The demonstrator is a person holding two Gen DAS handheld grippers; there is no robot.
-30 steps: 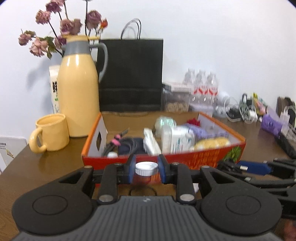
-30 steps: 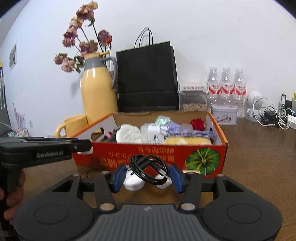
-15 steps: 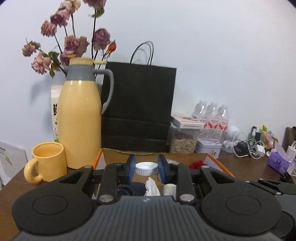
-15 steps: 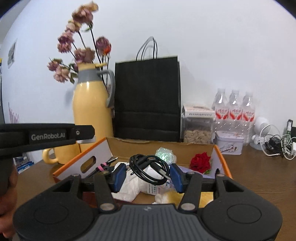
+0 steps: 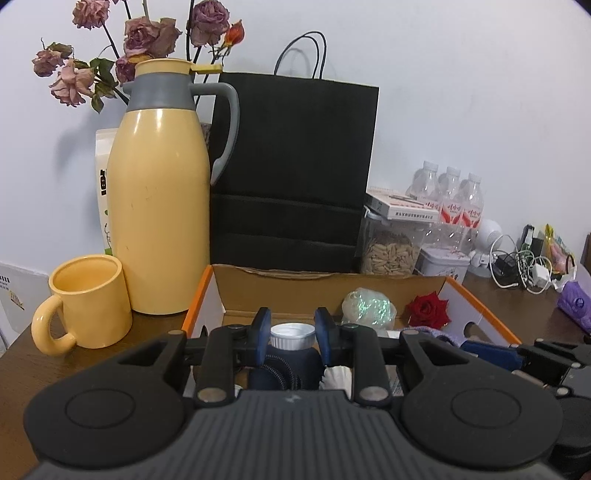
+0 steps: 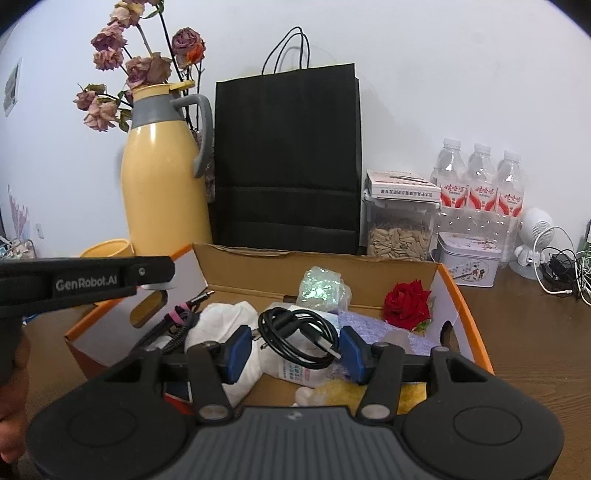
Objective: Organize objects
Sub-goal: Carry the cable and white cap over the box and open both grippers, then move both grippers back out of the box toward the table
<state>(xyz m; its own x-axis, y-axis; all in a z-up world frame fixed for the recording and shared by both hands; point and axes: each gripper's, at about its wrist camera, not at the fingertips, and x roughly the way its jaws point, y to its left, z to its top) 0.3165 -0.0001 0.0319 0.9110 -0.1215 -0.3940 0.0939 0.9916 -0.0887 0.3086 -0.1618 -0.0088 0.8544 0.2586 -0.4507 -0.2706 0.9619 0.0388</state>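
Gripping a white-capped jar (image 5: pixel 292 336) in the left tool (image 5: pixel 291 334), right tool (image 6: pixel 295 347) clamping a coiled black cable (image 6: pixel 298 341) (glossy), orange box (image 6: pixel 467 325) beneath.

A home or small office corner: a wooden desk (image 6: pixel 535 332) against a white wall, crowded with a yellow flask (image 5: pixel 159 206), mug (image 5: pixel 88 302), dried roses (image 5: pixel 147 33), water bottles (image 6: pixel 480 177) and charger cables (image 5: pixel 521 266).

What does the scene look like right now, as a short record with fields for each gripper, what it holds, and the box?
left gripper: shut on small white-capped jar
right gripper: shut on coiled black cable
container: orange-edged cardboard box, open
box contents: red rose, crumpled white tissue, iridescent wrapped bundle
behind box: yellow thermos jug, black paper bag
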